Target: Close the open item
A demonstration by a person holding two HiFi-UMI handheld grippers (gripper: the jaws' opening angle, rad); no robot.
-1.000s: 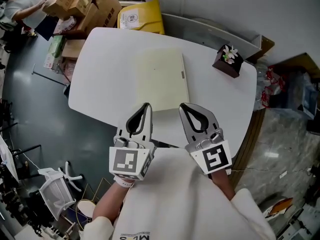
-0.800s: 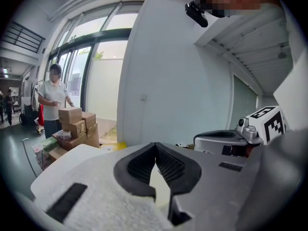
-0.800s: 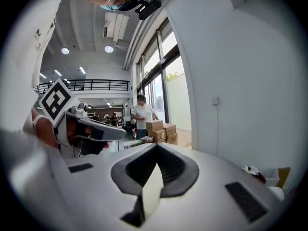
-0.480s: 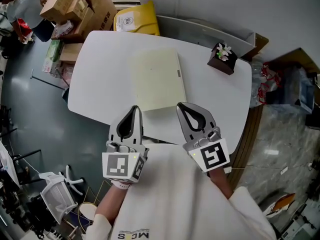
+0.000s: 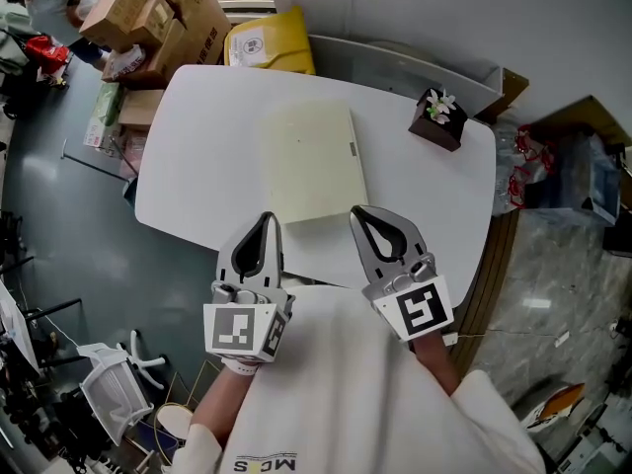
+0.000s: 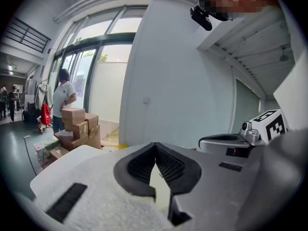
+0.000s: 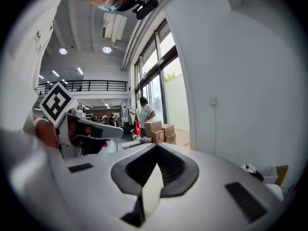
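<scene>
The left gripper [image 5: 267, 217] and right gripper [image 5: 357, 210] hover at the near edge of the white table [image 5: 197, 156], jaws together, empty. Just beyond them the cream folder [image 5: 308, 161] lies flat mid-table. A flower box [image 5: 439, 118] sits at the far right corner.

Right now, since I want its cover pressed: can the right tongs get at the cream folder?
Probably yes. The right tongs, shut and empty, hang right by the near edge of the cream folder, nothing in between; the flower box stands well off to the side.

White table [image 5: 197, 156], grey floor [image 5: 59, 225], cardboard boxes [image 5: 148, 8], tall windows [image 6: 108, 81].
</scene>
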